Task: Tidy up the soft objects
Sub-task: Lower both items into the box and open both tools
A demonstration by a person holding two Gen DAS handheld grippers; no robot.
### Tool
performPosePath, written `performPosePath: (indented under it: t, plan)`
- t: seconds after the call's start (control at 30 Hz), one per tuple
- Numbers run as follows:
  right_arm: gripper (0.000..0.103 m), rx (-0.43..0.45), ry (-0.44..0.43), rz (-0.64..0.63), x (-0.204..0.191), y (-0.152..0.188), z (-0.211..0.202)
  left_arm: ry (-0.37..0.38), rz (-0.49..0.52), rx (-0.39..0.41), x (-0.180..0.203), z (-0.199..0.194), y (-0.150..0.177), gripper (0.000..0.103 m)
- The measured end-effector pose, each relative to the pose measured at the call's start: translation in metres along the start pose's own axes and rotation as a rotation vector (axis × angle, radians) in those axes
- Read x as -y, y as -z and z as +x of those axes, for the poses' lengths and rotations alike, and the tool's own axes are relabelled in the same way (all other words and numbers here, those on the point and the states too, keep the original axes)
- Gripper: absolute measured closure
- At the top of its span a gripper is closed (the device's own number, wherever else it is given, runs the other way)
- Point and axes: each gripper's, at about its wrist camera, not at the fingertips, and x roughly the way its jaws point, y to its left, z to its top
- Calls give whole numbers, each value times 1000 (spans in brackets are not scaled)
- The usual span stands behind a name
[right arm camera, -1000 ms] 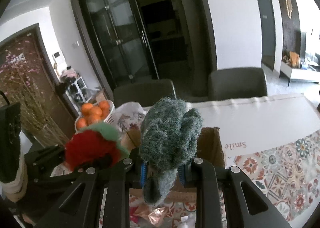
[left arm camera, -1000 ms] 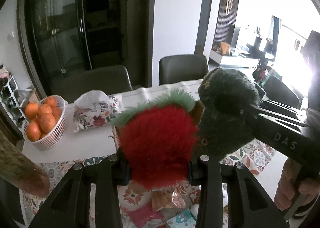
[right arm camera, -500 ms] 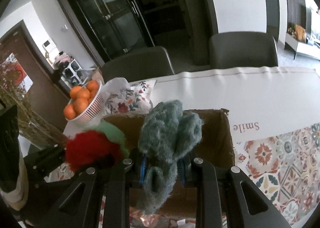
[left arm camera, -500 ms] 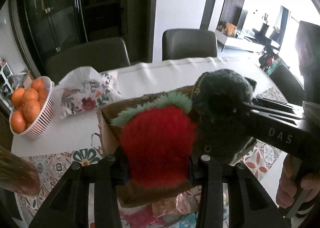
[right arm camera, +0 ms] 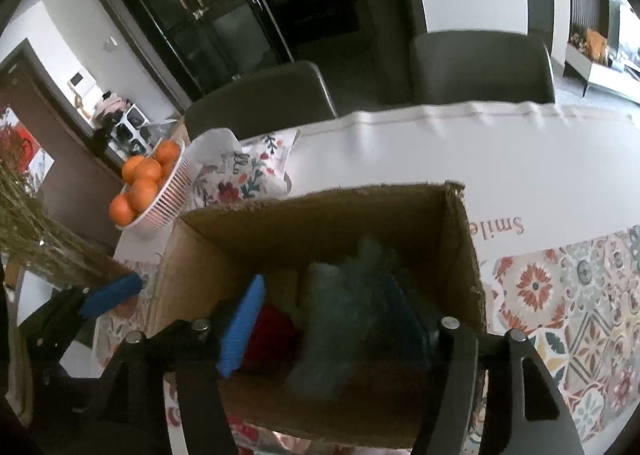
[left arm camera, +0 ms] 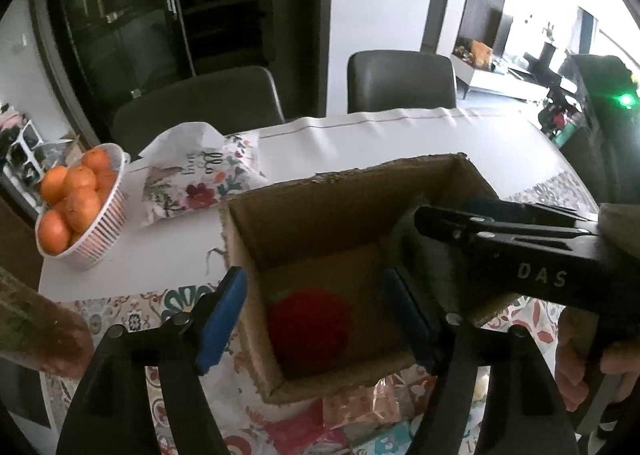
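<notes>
An open cardboard box (left arm camera: 344, 191) (right arm camera: 320, 211) stands on the table. A red fluffy toy (left arm camera: 310, 321) (right arm camera: 272, 339) lies on its floor. A grey-green woolly toy (right arm camera: 344, 315) is blurred inside the box, between the right gripper's fingers and apart from them; in the left wrist view (left arm camera: 436, 255) it shows behind the right gripper. My left gripper (left arm camera: 316, 319) is open and empty over the box. My right gripper (right arm camera: 332, 323) is open over the box too.
A white basket of oranges (left arm camera: 74, 207) (right arm camera: 150, 187) and a floral pillow (left arm camera: 200, 183) (right arm camera: 244, 171) sit at the back left. Two dark chairs (left arm camera: 400, 81) stand behind the table. Snack packets (left arm camera: 360, 415) lie in front of the box. A patterned cloth (right arm camera: 560, 295) covers the right side.
Both grippers moved over the box and opened. The red toy dropped from the left gripper to the box floor. The grey-green toy left the right gripper into the box.
</notes>
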Motion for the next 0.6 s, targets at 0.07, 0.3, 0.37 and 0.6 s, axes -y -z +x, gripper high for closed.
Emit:
performPosePath:
  t: [0.07, 0.3, 0.37, 0.6]
  plan:
    - [34, 10, 9, -15, -4, -1, -5, -5, -11, 8, -2, -5, 2, 29]
    - [34, 65, 78, -56, -15, 10, -34, -34, -42, 33, -6, -26, 15, 26]
    - [34, 82, 91, -68, -17, 17, -44, -35, -49, 44, -6, -34, 20, 25]
    - [28, 129, 118, -77, -22, 42, -76, -51, -45, 83, 4, -63, 41, 23]
